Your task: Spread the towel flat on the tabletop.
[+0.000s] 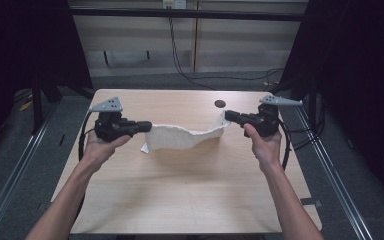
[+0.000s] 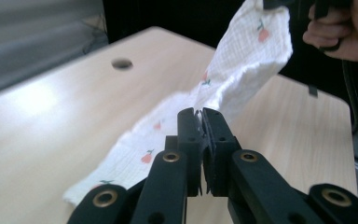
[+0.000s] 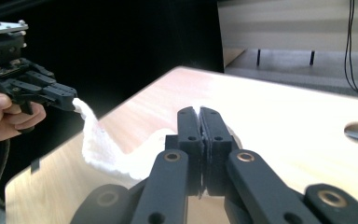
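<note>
White cloth (image 1: 182, 136), printed with small red fruit, hangs stretched between the two grippers above the pale wooden table (image 1: 190, 200). Its middle sags low over the tabletop, and one corner at the left end droops to the wood.

In the high view the left gripper (image 1: 147, 127) lies level and points toward the table's middle; its jaws are pressed together on the cloth's left end. The left hand (image 1: 100, 145) wraps the black body from below, with the bare forearm running up from the bottom left edge at a slant. In the left gripper view the cloth edge sits pinched in the narrow seam between the two black jaws, and the rest of the cloth climbs away toward the other gripper.

The right gripper (image 1: 228, 116) also lies level, pointing back at the left one, its jaws clamped on the cloth's right end, which is lifted a little higher than the left. The right hand (image 1: 264, 142) grips from underneath, wrist straight, forearm rising from the bottom right. A grey three-cornered plate tops each gripper.

A dark round hole (image 1: 220, 103) in the table lies just behind the cloth, near the right gripper.
</note>
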Demonstrator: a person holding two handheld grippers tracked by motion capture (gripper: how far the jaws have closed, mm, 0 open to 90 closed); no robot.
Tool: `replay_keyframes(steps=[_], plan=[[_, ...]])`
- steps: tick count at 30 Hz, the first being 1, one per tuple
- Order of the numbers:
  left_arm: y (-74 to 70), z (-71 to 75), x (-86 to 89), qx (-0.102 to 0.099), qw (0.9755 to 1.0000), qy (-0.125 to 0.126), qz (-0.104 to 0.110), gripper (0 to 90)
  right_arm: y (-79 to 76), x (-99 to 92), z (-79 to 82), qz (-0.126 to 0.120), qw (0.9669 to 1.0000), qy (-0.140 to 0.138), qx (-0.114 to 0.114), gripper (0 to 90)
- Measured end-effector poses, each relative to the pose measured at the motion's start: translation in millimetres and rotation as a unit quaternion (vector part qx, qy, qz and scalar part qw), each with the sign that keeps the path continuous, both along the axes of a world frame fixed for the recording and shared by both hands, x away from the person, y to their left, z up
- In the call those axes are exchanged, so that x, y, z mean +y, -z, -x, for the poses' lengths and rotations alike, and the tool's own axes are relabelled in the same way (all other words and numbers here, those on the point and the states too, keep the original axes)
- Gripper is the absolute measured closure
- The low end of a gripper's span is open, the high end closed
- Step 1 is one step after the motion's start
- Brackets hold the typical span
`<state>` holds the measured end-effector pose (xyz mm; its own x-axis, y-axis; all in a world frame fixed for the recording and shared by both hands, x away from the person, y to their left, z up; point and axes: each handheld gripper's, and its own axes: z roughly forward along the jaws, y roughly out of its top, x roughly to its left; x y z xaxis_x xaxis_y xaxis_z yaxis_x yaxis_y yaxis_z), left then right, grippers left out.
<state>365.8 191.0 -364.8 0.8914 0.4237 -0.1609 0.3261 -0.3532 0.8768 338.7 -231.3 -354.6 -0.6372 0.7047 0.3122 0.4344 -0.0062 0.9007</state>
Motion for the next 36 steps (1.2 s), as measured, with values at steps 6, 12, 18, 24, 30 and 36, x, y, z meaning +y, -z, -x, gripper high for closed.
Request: replay_keyframes(steps=[6, 12, 18, 24, 30, 36], plan=[[34.3, 28.3, -0.9, 0.024, 0.9994, 0.025, -0.005, 87.0, 36.1, -4.0, 42.5, 0.035, 0.9993, -0.008, 0.012, 88.1], [57.1, 47.2, -5.9, 0.041, 0.9979, 0.045, -0.02, 86.9, 68.8, -10.9, 69.2, 0.051, 0.9979, 0.005, 0.041, 88.0], [90.9, 68.6, -15.2, 0.087, 0.9913, 0.086, -0.05, 86.5, 99.4, -12.7, 97.1, 0.081, 0.9934, -0.01, 0.081, 86.8], [107.2, 81.2, -17.8, 0.104, 0.9864, 0.106, -0.071, 86.3, 108.4, -12.9, 113.0, 0.109, 0.9889, -0.016, 0.1, 82.3], [122.2, 95.1, -17.6, 0.136, 0.9804, 0.112, -0.089, 78.6, 116.3, -19.5, 124.1, 0.12, 0.9867, 0.0, 0.11, 77.2], [116.0, 88.2, -12.9, 0.141, 0.9842, 0.094, -0.05, 67.5, 115.9, -25.5, 123.8, 0.131, 0.9855, 0.004, 0.107, 76.8]])
